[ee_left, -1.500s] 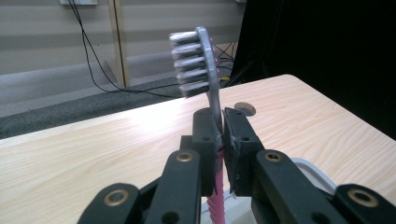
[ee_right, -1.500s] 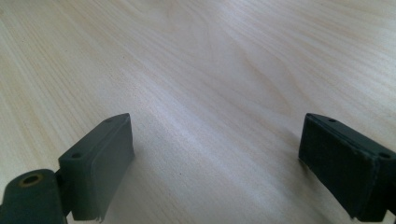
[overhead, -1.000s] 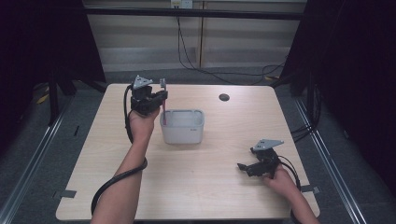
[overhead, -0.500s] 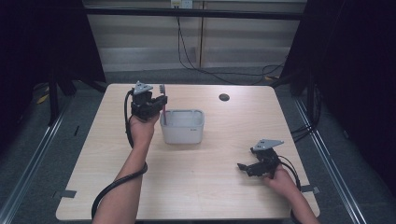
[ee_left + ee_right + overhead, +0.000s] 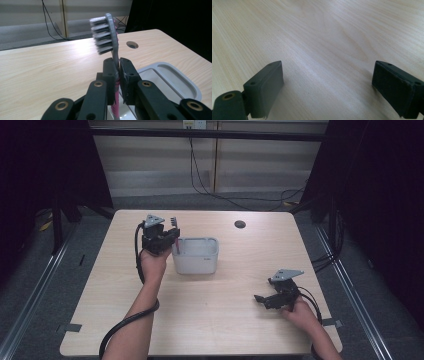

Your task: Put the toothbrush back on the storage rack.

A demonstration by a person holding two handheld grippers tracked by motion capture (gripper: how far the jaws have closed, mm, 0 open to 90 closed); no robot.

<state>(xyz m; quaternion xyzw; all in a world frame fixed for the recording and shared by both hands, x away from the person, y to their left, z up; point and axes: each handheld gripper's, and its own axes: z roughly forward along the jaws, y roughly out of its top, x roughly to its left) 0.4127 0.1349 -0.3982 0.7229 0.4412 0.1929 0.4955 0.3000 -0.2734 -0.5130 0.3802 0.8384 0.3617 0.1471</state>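
Toothbrush sits clamped upright in my left gripper, bristle head above the jaws, pink handle running down below them. Both pads are shut hard on the thin neck just under the head, with no gap either side. In the high view the left gripper holds it right at the near-left rim of the grey tub, the handle's lower end hanging at or just inside that rim; I cannot tell whether it touches the wall.

Handling notes:
- Light, by my reckoning; no sag at the jaws, no strain in the grip.
- Stiff plastic stem, smooth, likely slippery. A narrow round neck between flat pads could twist or swing if I jolt it.
- Bristles soft, face left in the left gripper view. Nothing to grab there.
- Not fragile. A drop would do it no harm.
- Better hold would be lower, on the thicker pink handle below the jaws, where the pads get more surface. The present hold on the neck looks adequate for a short, slow move.

Right gripper rests low on the table, well apart from the tub, jaws spread wide, only bare wood between them.
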